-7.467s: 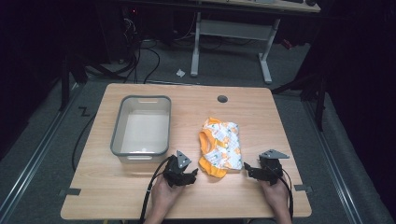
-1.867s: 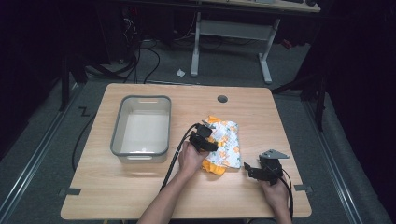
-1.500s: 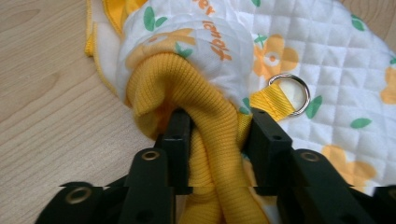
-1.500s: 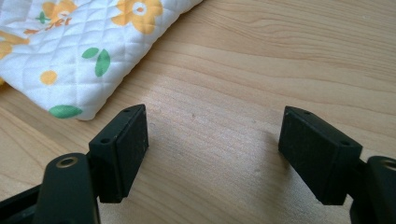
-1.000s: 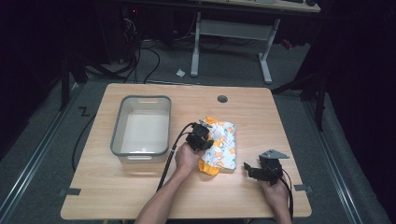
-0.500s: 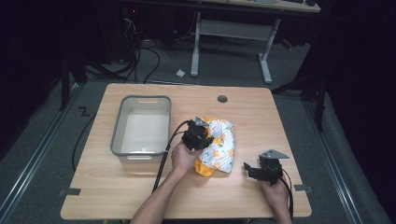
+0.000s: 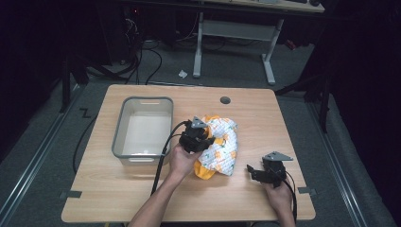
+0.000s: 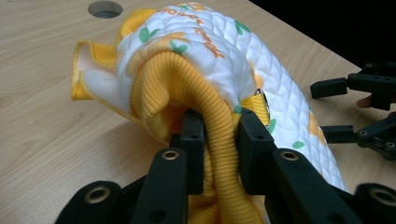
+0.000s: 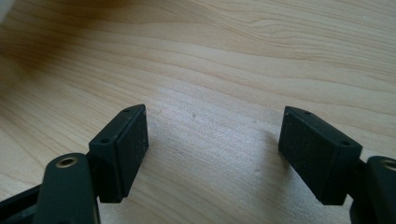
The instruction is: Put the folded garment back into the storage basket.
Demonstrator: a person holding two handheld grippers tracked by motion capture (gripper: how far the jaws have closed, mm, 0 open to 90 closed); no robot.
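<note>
At the middle of the wooden table (image 7: 142, 198), the left gripper (image 8: 219, 135) is clamped on the yellow ribbed knit cuff (image 8: 187, 88) of a small quilted garment (image 7: 220, 149), white with orange and green fruit prints and yellow trim. In the left gripper view the two black jaws pinch a fold of that ribbing between them, and the rest of the quilted cloth arches up and away over the tabletop, so the garment looks partly lifted at the gripped end while its far edge rests on the wood near the round cable hole (image 8: 105, 8). From the high view the bundle lies just right of the grey plastic bin (image 7: 120, 146), which stands empty on the left half of the table, close to the garment but not touching it as far as I can tell. The right gripper (image 9: 212, 140) hovers low over bare wood near the table's front right, well apart from the cloth, its jaws spread wide with nothing between them. As a judgement, the grasp is made and the carrying is what is left: the garment seems bound for the bin, none of it is inside yet, and the right gripper has no part in the work so far.
</note>
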